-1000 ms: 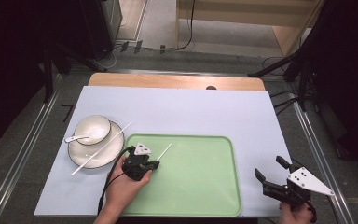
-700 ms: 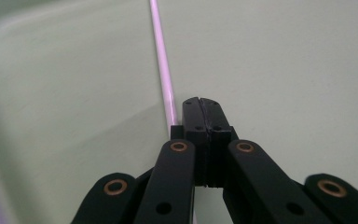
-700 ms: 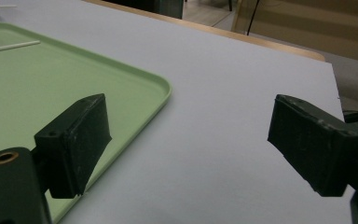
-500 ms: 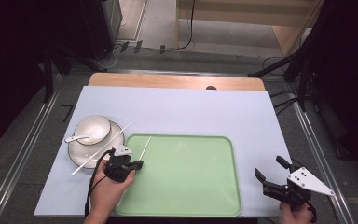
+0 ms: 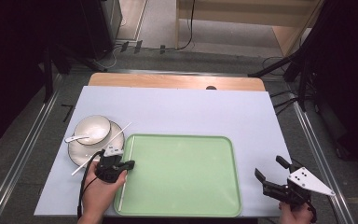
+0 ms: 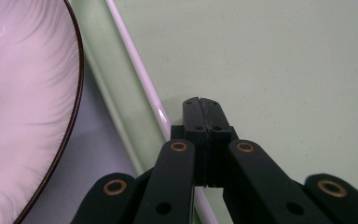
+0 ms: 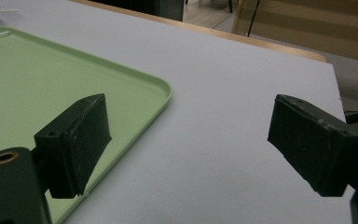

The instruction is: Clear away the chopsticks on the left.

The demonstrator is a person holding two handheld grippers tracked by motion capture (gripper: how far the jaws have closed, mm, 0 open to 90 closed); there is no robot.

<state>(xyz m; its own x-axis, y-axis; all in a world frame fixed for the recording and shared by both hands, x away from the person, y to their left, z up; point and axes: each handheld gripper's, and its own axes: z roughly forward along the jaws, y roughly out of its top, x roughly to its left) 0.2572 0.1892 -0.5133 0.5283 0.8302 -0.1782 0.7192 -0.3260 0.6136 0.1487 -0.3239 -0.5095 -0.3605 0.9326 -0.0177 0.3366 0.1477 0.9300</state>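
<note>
While a person's left hand (image 5: pixel 98 193) steadies them at the tray's 9 o'clock edge, the left tongs (image 5: pixel 129 164) sit with jaws pressed together and nothing between them, tips resting over the green tray (image 5: pixel 182 205). One white chopstick (image 6: pixel 137 77) lies along the tray's inner left rim, just beside the closed tips at their 9 o'clock in the left gripper view, running past them under the linkage. A second chopstick (image 5: pixel 116 134) lies slanted across the plate (image 5: pixel 77 154), reaching toward 1 o'clock. On that one plate stands one bowl (image 5: pixel 93 128), with one white spoon (image 5: pixel 74 138) resting against it at its 8 o'clock. The right tongs (image 5: pixel 270 174) hover over the pale worktop (image 5: pixel 182 112) near its 4 o'clock corner, jaws spread wide and empty, just off the tray's right rim. Count: two chopsticks, one plate, one bowl, one spoon, one tray.
</note>
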